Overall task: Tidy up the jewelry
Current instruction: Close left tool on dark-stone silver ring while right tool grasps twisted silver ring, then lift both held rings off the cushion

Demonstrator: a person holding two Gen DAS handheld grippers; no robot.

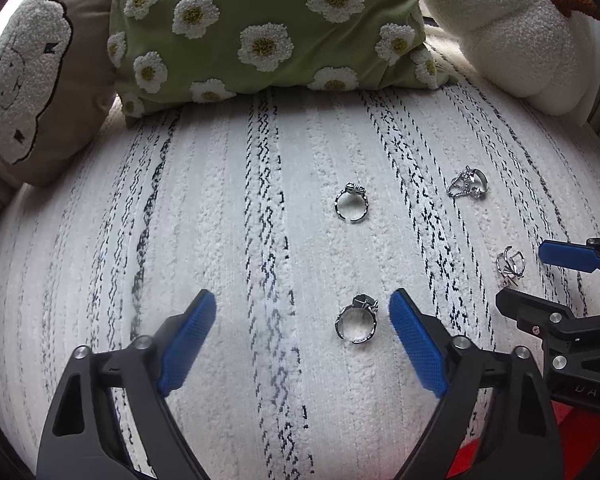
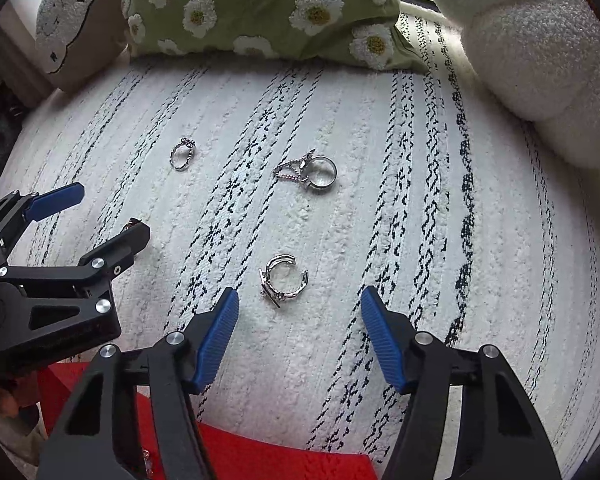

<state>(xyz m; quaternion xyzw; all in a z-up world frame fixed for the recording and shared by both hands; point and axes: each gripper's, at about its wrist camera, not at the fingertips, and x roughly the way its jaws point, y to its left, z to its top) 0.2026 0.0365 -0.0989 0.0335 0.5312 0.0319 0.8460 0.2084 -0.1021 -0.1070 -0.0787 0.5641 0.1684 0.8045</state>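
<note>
Several silver rings lie on a white cover with black stripes (image 1: 220, 240). My left gripper (image 1: 302, 304) is open and points down at it. A ring with a dark stone (image 1: 356, 322) lies between its blue pads, close to the right pad (image 1: 416, 344) and untouched. My right gripper (image 2: 300, 296) is open too, and an open-band ring (image 2: 284, 280) lies just ahead of its tips, free of both pads. Farther back are a knot-topped ring (image 2: 183, 154) and a wide ring with a chain piece (image 2: 308, 174). The left wrist view shows them as well, the knot-topped ring (image 1: 352, 202) and the chain ring (image 1: 468, 184).
A green daisy cushion (image 1: 268, 28), a beige cushion with a white animal shape (image 1: 32, 80) and a white fluffy cushion (image 1: 520, 32) line the far edge. A red mat (image 2: 260, 452) lies at the near edge under the grippers. The two grippers stand close side by side.
</note>
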